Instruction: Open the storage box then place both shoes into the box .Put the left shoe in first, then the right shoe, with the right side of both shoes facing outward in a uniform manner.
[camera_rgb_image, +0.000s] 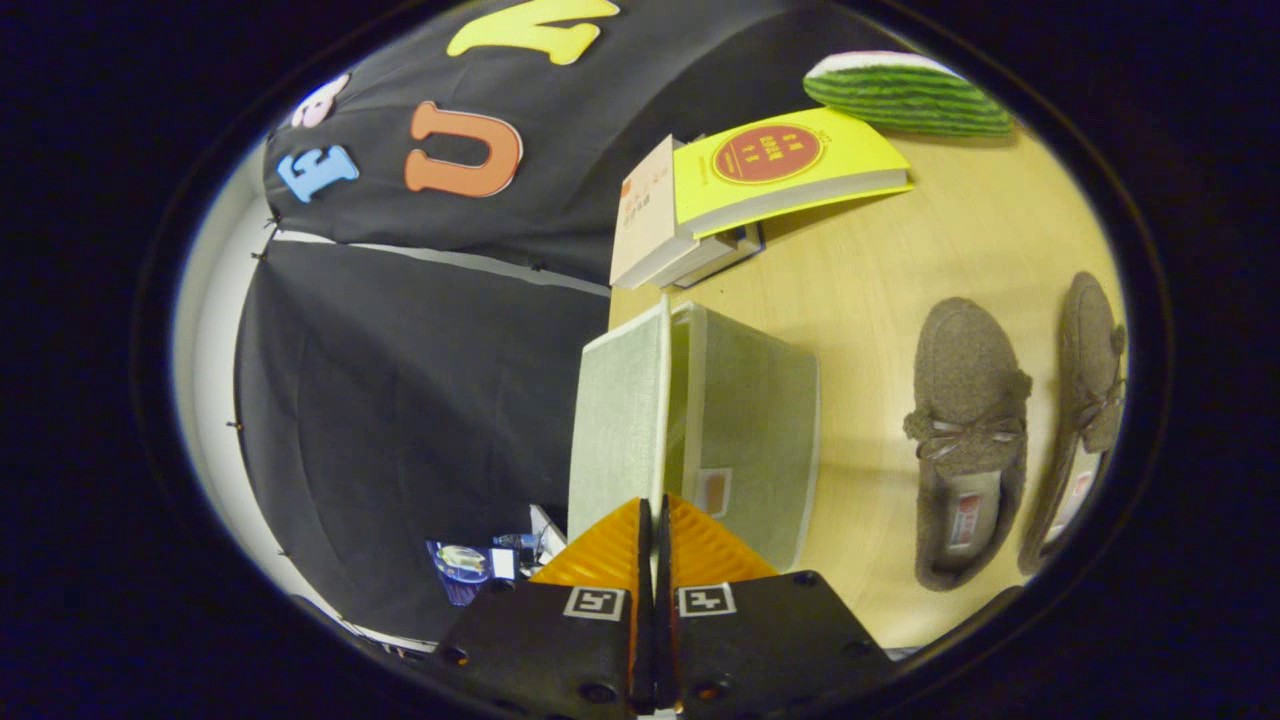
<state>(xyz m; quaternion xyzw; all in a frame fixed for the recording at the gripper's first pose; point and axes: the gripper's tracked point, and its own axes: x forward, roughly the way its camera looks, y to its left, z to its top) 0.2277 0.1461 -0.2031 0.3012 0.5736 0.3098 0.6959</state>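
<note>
Fingers (655, 520) of our gripper (657, 515) are pressed together on the near edge of the box lid (620, 420), pinching the thin flap between them. We see the lid swung up, standing on edge beside the box (755, 440), whose pale translucent body sits on the wooden table (870, 290) just ahead of us. Both brown shoes (970, 440) lie side by side on the table beyond the box, well apart from it. A stack of books (760, 190), yellow one on top, rests near the box's far end, with a green striped cushion (905, 95) farther off.
</note>
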